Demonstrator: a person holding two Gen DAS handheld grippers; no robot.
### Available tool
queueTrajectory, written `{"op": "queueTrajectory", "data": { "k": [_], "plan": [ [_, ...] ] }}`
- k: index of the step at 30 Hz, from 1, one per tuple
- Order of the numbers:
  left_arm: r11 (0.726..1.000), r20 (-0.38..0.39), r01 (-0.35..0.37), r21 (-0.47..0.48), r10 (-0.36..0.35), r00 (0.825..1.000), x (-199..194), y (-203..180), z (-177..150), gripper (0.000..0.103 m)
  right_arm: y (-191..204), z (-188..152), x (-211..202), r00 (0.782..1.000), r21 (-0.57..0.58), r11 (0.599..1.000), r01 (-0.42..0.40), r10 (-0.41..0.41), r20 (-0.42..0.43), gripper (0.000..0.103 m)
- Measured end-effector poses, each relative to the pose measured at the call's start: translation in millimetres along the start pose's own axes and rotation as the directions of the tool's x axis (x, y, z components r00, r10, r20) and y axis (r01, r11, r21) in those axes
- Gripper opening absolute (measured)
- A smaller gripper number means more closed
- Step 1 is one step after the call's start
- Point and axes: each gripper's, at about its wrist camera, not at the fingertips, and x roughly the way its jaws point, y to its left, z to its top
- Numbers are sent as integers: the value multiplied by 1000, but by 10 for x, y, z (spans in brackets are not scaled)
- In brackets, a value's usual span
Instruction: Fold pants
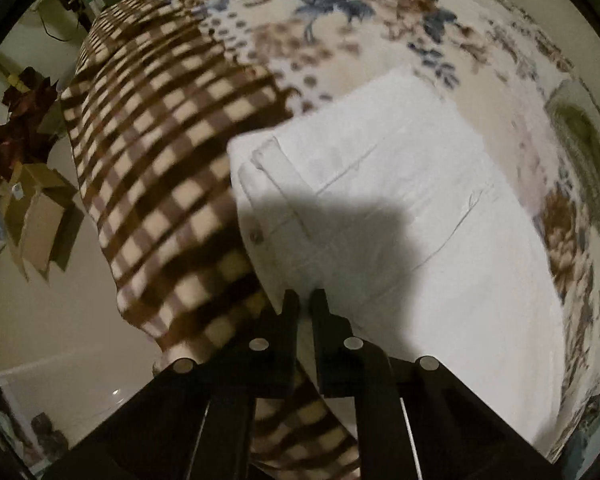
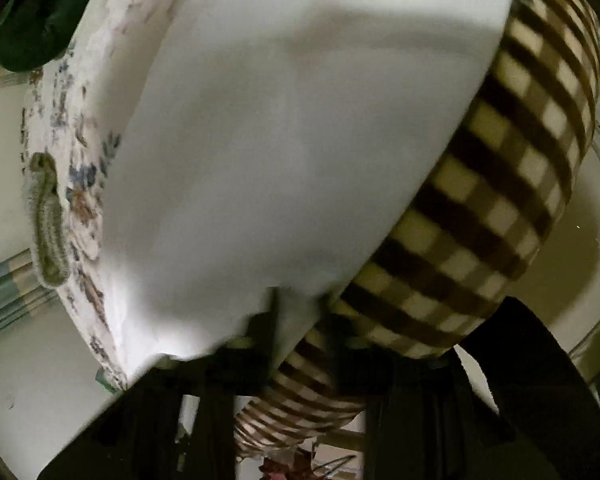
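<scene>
White pants (image 1: 412, 216) lie folded on a bed, waistband and button toward the left in the left wrist view. My left gripper (image 1: 305, 300) is shut on the near edge of the pants, its black fingers (image 1: 290, 308) pinching the cloth. In the right wrist view the pants (image 2: 280, 140) fill the middle. My right gripper (image 2: 298, 308) is shut on the near edge of the pants, with cloth draped over its fingers (image 2: 264, 320) and partly hiding them.
A brown-and-cream checked blanket (image 1: 160, 168) covers the bed's edge beside the pants, and shows in the right wrist view (image 2: 500, 200). A floral sheet (image 1: 340, 20) lies beyond. A knitted green item (image 1: 580, 152) sits at the right. Cardboard boxes (image 1: 40, 216) stand on the floor at left.
</scene>
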Motion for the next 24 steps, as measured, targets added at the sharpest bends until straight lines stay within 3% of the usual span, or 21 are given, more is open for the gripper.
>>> {"op": "queueTrajectory", "data": {
  "k": [4, 7, 9, 11, 14, 16, 17, 18, 19, 24],
  "plan": [
    [1000, 32, 21, 13, -22, 999, -154, 154, -4, 2, 86, -56, -142, 999, -72, 997, 24, -22, 28, 2],
    [1000, 63, -17, 21, 16, 998, -223, 255, 14, 0, 154, -100, -242, 999, -127, 991, 49, -45, 30, 2],
    [1000, 44, -9, 11, 8, 999, -199, 363, 55, 1, 133, -83, -302, 997, -157, 985, 76, -72, 31, 2],
    [1000, 35, 17, 24, -18, 999, -236, 316, 32, 1, 95, -54, -250, 994, -161, 981, 109, -109, 7, 2],
    [992, 25, 116, 39, -117, 993, -339, 255, -7, 3, 153, 6, -189, 994, -180, 978, 105, -111, -21, 4],
    [988, 15, 153, 21, -153, 988, -338, 219, 19, 14, 229, -3, -202, 997, -193, 980, 50, -61, -51, 15],
    [986, 11, 164, 8, -164, 986, -314, 200, 47, 31, 233, -23, -207, 997, -198, 980, 18, -32, -67, 29],
    [984, 12, 180, -9, -180, 984, -285, 198, 73, 40, 267, -45, -197, 997, -203, 979, 0, -17, -79, 41],
    [984, 13, 174, -29, -173, 985, -240, 194, 109, 56, 304, -75, -167, 995, -206, 978, -25, 4, -100, 42],
    [989, -3, 108, -98, -109, 994, 92, 231, 257, 57, 266, -142, 93, 989, -116, 993, -4, -13, -150, 42]
  ]
}}
